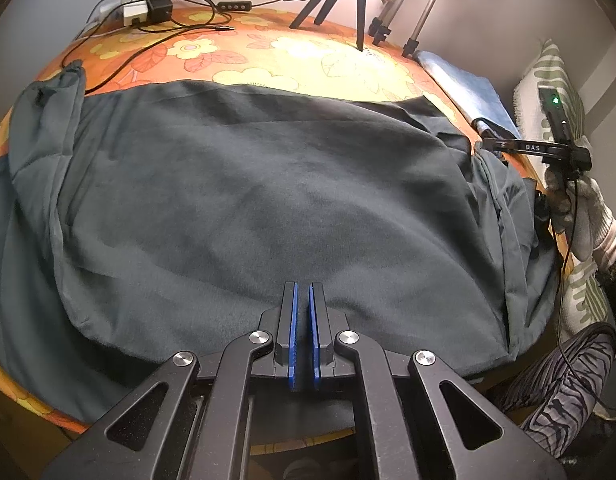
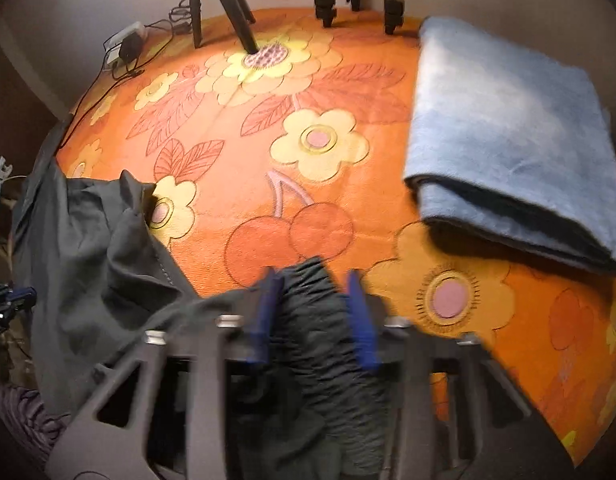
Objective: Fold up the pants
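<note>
A table draped in a soft orange cloth printed with yellow flowers carries the dark grey matte pants, spread broad and gently wrinkled, beside a folded blue towel. The left gripper hovers over the pants' near edge, its blue-padded jaws closed and empty. The right gripper has its jaws part-open around the ribbed, gathered waistband.

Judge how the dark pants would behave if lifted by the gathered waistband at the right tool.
The pants would probably hang limp: they drape in soft folds over the flowered table. The waistband, bunched between the right tool's pads, likely compresses easily. Most of the cloth would probably drag behind, since it lies spread wide under the shut left tool.
</note>
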`<action>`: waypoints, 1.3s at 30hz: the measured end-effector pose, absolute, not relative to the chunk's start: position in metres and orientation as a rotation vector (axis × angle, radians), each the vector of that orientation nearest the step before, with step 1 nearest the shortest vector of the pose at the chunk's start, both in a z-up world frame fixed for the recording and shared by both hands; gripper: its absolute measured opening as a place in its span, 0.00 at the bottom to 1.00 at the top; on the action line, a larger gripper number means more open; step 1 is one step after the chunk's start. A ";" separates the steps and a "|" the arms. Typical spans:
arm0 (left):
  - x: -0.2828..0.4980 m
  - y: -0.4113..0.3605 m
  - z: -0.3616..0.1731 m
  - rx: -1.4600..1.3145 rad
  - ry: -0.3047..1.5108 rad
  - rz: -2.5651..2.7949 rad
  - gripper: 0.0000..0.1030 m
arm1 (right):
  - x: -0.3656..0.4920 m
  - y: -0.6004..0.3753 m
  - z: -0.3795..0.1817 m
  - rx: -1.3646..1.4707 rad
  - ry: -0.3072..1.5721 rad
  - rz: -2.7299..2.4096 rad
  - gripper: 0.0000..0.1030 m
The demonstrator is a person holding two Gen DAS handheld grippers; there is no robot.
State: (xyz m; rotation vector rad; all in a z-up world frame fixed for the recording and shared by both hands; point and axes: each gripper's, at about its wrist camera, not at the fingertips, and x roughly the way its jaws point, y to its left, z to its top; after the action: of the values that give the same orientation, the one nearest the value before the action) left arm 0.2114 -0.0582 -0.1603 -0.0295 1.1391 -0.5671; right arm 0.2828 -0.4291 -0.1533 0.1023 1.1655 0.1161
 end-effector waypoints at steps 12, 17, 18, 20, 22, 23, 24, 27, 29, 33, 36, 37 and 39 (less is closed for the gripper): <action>0.214 -0.079 -0.141 0.046 1.141 -0.591 0.04 | 0.218 -0.450 -0.081 0.179 0.998 0.118 0.02; 0.215 -0.132 -0.094 0.048 1.056 -0.768 0.41 | 0.168 -0.449 -0.065 0.213 0.934 0.125 0.01; 0.214 -0.150 -0.085 0.044 1.047 -0.832 0.48 | 0.158 -0.449 -0.065 0.226 0.931 0.137 0.01; 0.211 -0.190 -0.075 0.086 1.022 -0.930 0.49 | 0.144 -0.449 -0.069 0.236 0.931 0.130 0.01; 0.205 -0.237 -0.070 0.178 1.001 -1.006 0.49 | 0.135 -0.450 -0.074 0.263 0.934 0.136 0.01; 0.201 -0.265 -0.071 0.235 0.992 -1.047 0.49 | 0.132 -0.451 -0.076 0.276 0.934 0.134 0.01; 0.198 -0.283 -0.073 0.273 0.990 -1.079 0.49 | 0.128 -0.451 -0.079 0.291 0.934 0.137 0.01; 0.187 -0.344 -0.082 0.430 0.944 -1.118 0.49 | 0.120 -0.449 -0.085 0.316 0.936 0.141 0.01; 0.187 -0.363 -0.089 0.450 0.940 -1.111 0.49 | 0.114 -0.451 -0.089 0.325 0.935 0.136 0.01; 0.214 -0.380 -0.101 0.392 0.983 -1.085 0.49 | 0.102 -0.476 -0.095 0.417 0.947 0.121 0.01; 0.235 -0.385 -0.109 0.338 1.020 -1.039 0.50 | 0.082 -0.502 -0.102 0.507 0.941 0.059 0.01; 0.244 -0.389 -0.115 0.321 1.044 -1.019 0.50 | 0.074 -0.511 -0.106 0.538 0.943 0.036 0.01; 0.256 -0.396 -0.124 0.299 1.079 -0.989 0.50 | 0.059 -0.529 -0.117 0.606 0.954 -0.007 0.06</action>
State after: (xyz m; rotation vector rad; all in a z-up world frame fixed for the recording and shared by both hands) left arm 0.2561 -0.3963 -0.1243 0.2988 1.0789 -0.9895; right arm 0.0590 -0.5288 -0.1167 0.6055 0.9539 -0.0065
